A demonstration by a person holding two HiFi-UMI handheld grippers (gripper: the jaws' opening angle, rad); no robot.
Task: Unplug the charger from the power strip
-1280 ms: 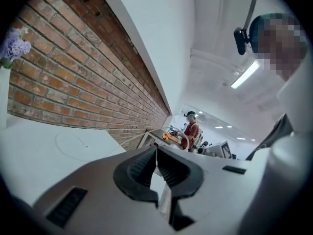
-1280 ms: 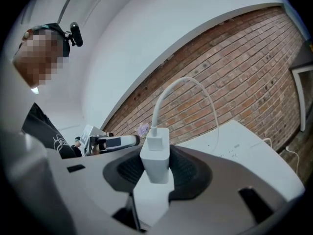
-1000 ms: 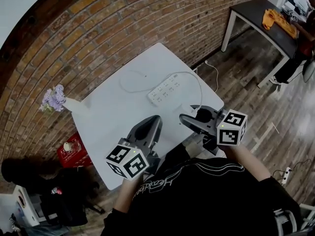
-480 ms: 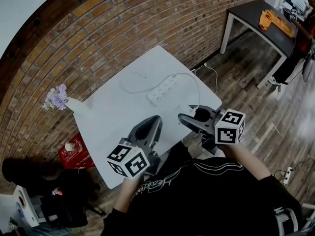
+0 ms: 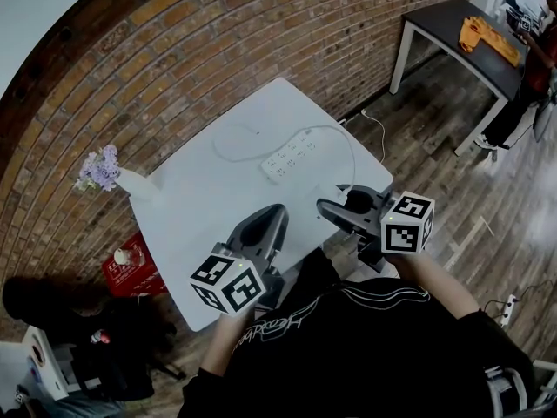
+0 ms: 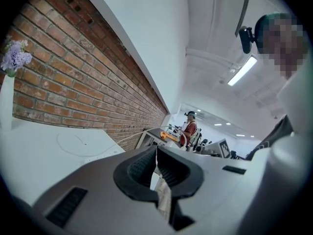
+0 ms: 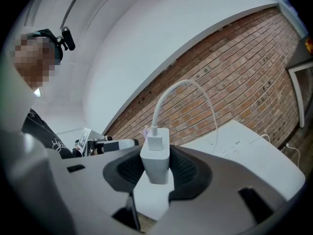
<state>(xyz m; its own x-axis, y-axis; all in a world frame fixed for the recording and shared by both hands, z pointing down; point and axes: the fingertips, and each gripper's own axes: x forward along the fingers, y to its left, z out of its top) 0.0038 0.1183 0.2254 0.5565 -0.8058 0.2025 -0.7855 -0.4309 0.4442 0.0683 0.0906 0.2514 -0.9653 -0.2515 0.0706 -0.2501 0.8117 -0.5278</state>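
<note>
the small white plastic charger block [image 7: 155,153] sits upright between the black ribbed pads of my right gripper [image 7: 156,176], which is clamped on its sides. it hangs over the near edge of the white table [image 5: 209,207], well apart from the white multi-socket power strip [image 5: 291,157], so i judge the plug is already out. to finish well i should keep a square, firm grip and carry it gently, since its thin white cable [image 7: 168,94] arcs up and trails back over the table, and a tug could drag the strip. my left gripper [image 6: 156,168] is closed with nothing in it, so it could steady the strip. further out stand a white vase of purple flowers [image 5: 103,171] at the table's far corner and a red crate [image 5: 130,264] on the floor, neither in the way.
</note>
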